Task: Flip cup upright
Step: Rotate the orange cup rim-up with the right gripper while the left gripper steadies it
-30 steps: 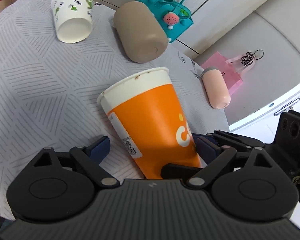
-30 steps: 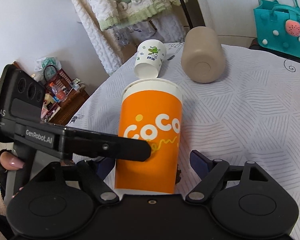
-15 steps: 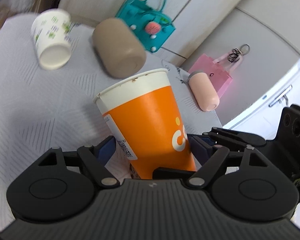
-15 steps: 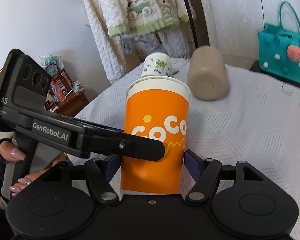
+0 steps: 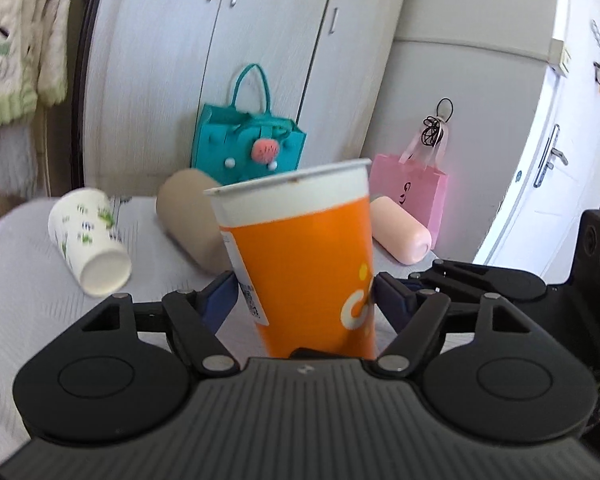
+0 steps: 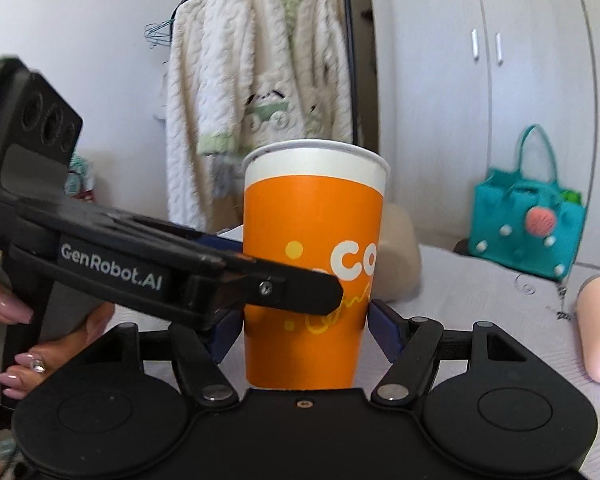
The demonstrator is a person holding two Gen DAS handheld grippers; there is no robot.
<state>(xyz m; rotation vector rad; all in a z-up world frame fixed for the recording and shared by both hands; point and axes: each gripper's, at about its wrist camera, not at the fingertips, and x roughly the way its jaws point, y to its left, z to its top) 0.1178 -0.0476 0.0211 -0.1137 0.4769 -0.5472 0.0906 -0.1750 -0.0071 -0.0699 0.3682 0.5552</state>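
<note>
You're in a home, bedroom by the look of it. White wardrobe doors [image 5: 268, 40] with slim metal handles run along the back wall. A fluffy cream robe [image 6: 256, 80] with green trim hangs on a hanger beside a dark frame. A white door [image 5: 556, 152] with a lever handle is off to the side. The table [image 5: 28, 300] wears a patterned grey cloth, with a teal felt handbag [image 6: 528, 232] and pink gift bag [image 5: 416, 188] on it.

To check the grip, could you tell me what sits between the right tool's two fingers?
The orange cup, standing mouth up, fills the gap of the right tool; the right wrist view shows it.
</note>
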